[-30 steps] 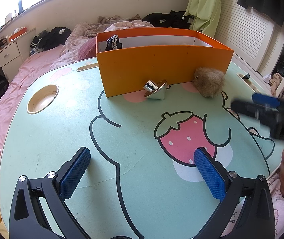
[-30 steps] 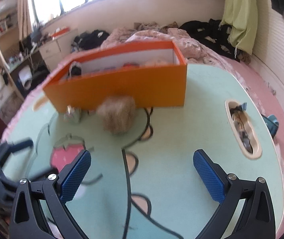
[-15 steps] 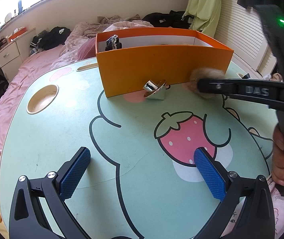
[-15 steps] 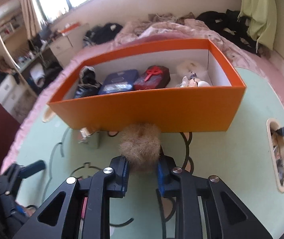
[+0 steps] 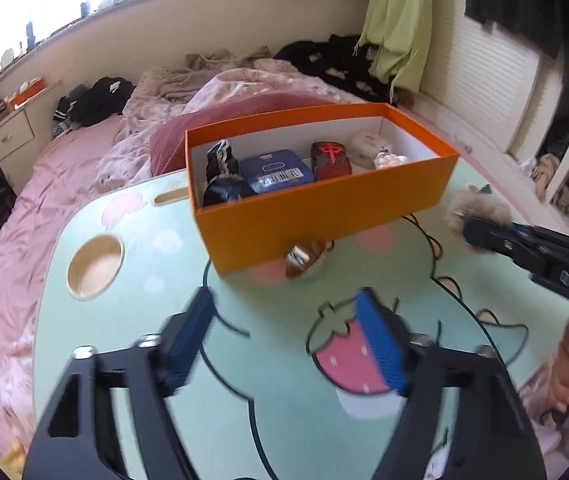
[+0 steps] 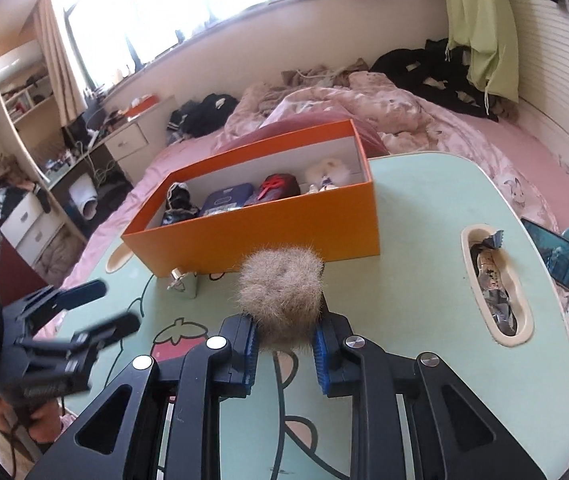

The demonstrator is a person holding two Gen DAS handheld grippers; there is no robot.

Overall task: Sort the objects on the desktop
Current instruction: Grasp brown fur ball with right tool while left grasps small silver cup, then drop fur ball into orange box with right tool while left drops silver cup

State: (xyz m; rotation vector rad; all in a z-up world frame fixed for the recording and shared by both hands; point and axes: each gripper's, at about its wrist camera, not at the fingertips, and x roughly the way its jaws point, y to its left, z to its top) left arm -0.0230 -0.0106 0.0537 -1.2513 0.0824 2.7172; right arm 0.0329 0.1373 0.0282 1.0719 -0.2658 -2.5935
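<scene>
The right gripper (image 6: 284,354), which stood wide apart over bare table a second ago, is now clamped on the tan fur ball (image 6: 280,292), its blue pads pressed into the fluff on both sides. The ball has left its old spot against the front wall of the orange box (image 6: 268,226) and now sits lifted in front of that wall, near the box's right-hand corner as the left wrist view shows it (image 5: 478,210). That means the pickup is done, and what remains for this item, by my reading, is the carry over the rim and a release among the things already inside the box: a dark pouch, a blue tin (image 5: 276,174), a red case and a pale fluffy toy. The left gripper (image 5: 284,336) has risen from the table, and its jaws are closing with nothing between them; the blur makes it hard to say more. It points toward the small shiny metal piece (image 5: 304,258) lying just in front of the box's front wall, probably the next thing to sort.
</scene>
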